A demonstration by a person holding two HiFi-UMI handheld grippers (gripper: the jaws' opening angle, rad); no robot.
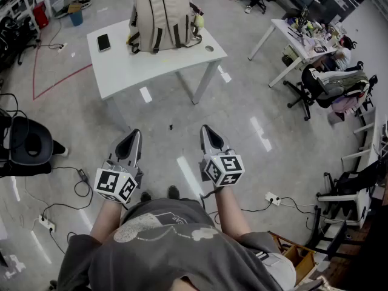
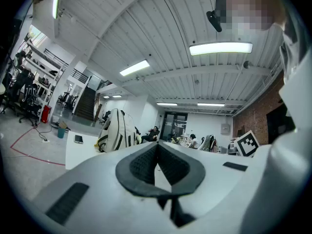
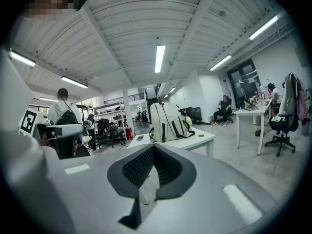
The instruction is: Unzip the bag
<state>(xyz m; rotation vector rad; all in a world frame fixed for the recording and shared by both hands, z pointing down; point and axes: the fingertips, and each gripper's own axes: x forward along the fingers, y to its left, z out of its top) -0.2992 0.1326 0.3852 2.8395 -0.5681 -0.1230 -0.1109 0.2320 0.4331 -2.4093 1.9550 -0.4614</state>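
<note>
My left tongs (image 1: 136,133) sit low in front of my waist. Their jaws are pressed together, the ribbed pads meet at the tip and nothing is between them. My right tongs (image 1: 205,128) are just beside them at the same height and in the same state: closed on themselves and empty. Both point forward over bare floor (image 1: 242,120), with neither reaching toward anything.

Ahead of them, well apart, stands the white desk (image 1: 139,68). The bag (image 1: 162,14), a pale backpack with dark straps, stands upright on the far part of the desktop. A phone (image 1: 103,42) lies flat on the desk to the bag's left. Both gripper views show the backpack small and distant beyond the jaw tips.

As I judge it, the task has not begun. The bag looks closed and full in shape, though from here the zipper and its pull are too small to make out. Neither pair of tongs touches the bag or the desk.

Everything is left to do. I have to walk up to the desk, find the zipper pull, and probably steady the bag with one pair of tongs. Then the other can open, take the pull and run it along the track.
</note>
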